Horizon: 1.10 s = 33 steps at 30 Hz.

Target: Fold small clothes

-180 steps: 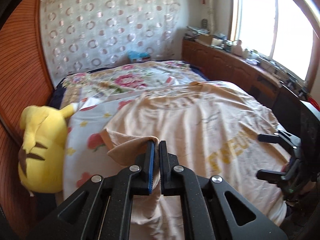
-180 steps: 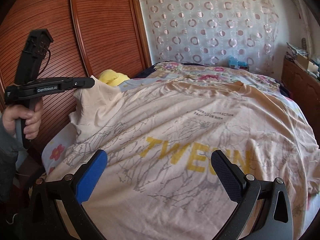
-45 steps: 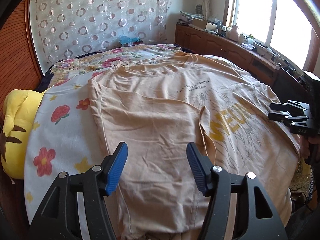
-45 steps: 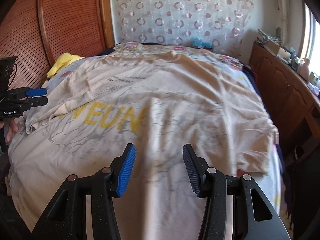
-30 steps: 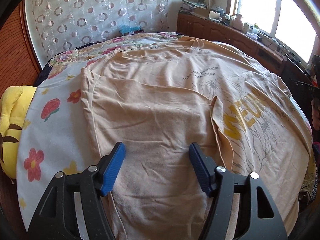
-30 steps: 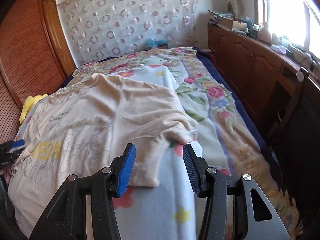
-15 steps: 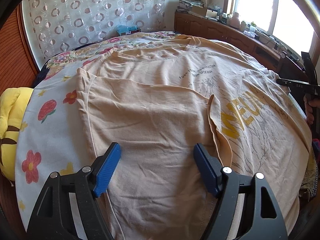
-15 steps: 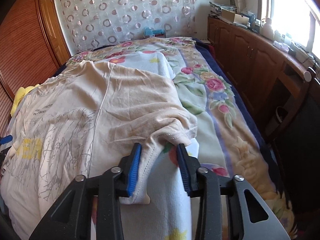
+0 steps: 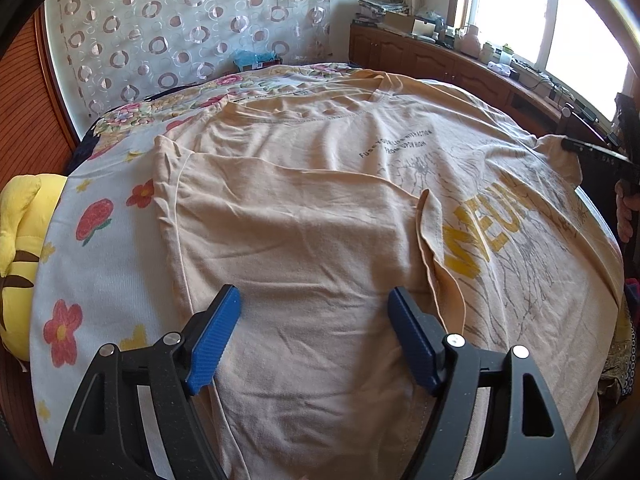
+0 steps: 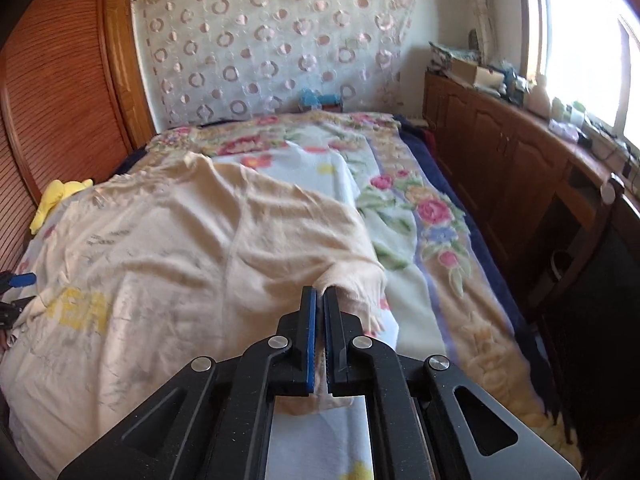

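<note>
Since a second ago the right gripper (image 10: 319, 294) has closed from half-apart onto the sleeve (image 10: 352, 280) of the peach cotton T-shirt with yellow lettering (image 10: 168, 264).

Left wrist view: the left gripper (image 9: 314, 316) hovers at 6 o'clock, jaws apart and empty, above the left side already folded inward; the shirt covers the floral bedsheet (image 9: 100, 240).

Right wrist view: the pads clamp the sleeve at centre, probably to carry it toward 9 o'clock for the matching fold.
</note>
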Each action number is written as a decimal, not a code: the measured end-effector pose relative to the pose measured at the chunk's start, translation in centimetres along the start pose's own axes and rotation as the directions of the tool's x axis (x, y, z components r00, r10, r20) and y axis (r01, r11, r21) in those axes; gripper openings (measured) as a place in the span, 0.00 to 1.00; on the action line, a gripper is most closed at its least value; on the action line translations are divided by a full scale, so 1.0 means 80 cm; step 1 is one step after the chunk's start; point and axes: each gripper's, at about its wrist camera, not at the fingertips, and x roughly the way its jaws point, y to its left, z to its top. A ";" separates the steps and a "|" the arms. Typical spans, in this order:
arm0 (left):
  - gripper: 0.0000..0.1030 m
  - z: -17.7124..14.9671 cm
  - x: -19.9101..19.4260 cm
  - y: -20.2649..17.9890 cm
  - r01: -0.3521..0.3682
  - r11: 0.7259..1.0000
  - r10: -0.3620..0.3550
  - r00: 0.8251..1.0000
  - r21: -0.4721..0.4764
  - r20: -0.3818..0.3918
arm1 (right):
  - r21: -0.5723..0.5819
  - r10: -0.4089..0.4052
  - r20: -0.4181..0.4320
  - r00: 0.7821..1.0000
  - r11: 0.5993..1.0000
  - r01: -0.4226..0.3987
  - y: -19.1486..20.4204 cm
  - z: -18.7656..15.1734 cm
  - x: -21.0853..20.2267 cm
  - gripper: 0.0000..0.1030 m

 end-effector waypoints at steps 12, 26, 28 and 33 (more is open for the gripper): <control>0.75 0.000 0.000 0.000 0.000 1.000 0.000 1.000 0.000 0.000 | -0.164 0.228 -0.031 0.973 0.959 -0.230 0.145 -0.020 -0.013 0.03; 0.75 -0.001 0.000 0.000 0.000 1.000 0.000 1.000 0.000 0.001 | -0.111 0.127 -0.028 0.991 0.985 -0.130 0.093 -0.014 -0.019 0.37; 0.75 -0.001 0.000 0.000 0.000 1.000 0.000 1.000 0.000 0.001 | -0.095 0.092 -0.043 0.995 0.991 -0.096 0.078 -0.011 -0.012 0.39; 0.75 -0.001 0.000 0.001 0.000 1.000 0.000 1.000 -0.001 0.001 | -0.013 0.094 -0.105 0.990 0.995 -0.096 0.053 -0.010 0.016 0.40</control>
